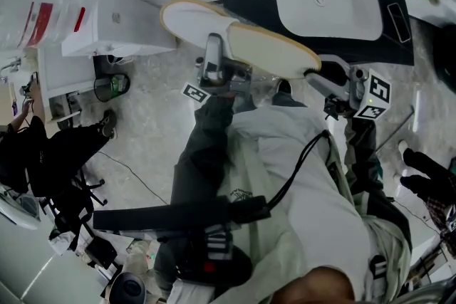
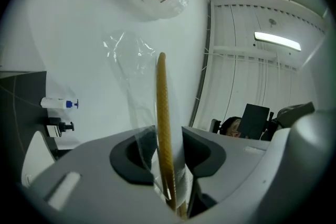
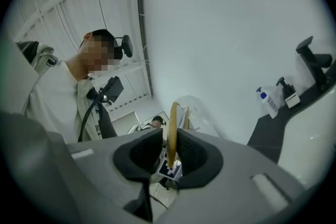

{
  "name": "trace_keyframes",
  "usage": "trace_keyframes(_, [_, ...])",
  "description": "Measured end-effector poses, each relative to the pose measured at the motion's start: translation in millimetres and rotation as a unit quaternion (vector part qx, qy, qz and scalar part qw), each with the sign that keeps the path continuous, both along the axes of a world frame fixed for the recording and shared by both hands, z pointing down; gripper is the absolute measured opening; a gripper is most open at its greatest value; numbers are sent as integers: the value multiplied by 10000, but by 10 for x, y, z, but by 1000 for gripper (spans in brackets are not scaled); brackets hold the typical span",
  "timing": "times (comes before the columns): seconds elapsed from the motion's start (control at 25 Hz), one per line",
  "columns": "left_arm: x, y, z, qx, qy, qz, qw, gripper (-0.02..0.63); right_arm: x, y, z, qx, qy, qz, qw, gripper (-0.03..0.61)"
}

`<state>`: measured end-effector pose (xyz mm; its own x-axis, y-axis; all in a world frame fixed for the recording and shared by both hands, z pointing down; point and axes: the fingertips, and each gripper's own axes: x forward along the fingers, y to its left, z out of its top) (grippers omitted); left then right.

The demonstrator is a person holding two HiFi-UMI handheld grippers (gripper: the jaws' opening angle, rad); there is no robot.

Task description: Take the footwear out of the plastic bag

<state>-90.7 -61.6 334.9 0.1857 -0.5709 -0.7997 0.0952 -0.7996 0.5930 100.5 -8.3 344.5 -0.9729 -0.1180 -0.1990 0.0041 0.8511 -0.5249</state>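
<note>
In the head view we see the slippers [image 1: 242, 35] held up in the air in front of the sink [image 1: 324, 0], with their long axis running from upper left to lower right. The left gripper [image 1: 214, 40] comes up under the middle of that length. The right gripper [image 1: 311, 72] meets the lower-right end. We cannot make out the plastic bag here.

In the left gripper view the jaws are clamped on the tan sole edge, which stands upright between them. Clear film of the plastic bag [image 2: 128, 60] rises along its left side and appears pinched in with it.

In the right gripper view the jaws are pressed together on the tan edge too, and the film lies just beyond them.

We judge that the bag sits toward the left gripper, so the slippers would slide out along their length toward the right one
</note>
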Motion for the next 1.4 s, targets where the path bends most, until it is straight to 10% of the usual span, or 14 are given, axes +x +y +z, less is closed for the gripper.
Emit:
trace_keyframes(0.36, [-195, 41, -121, 303, -267, -99, 9991, 100, 300, 3, -280, 537, 260, 376, 9975, 196])
trace_keyframes(0.64, [37, 132, -249, 753, -2368, 27, 9686, 95, 81, -396, -293, 1808, 1783, 1067, 9613, 317])
trace_keyframes(0.8, [337, 275, -366, 1187, -2453, 587, 9604, 95, -487, -350, -194, 2033, 2218, 443, 9526, 400])
trace_keyframes(1.08, [592, 526, -474, 1644, -2990, 1153, 9329, 95, -996, -92, -261, 1807, 1353, -1078, 9682, 443])
trace_keyframes(1.4, [536, 466, -384, 1229, -2894, 916, 9449, 110, -1271, 272, -231, 1842, 1364, -1730, 9579, 370])
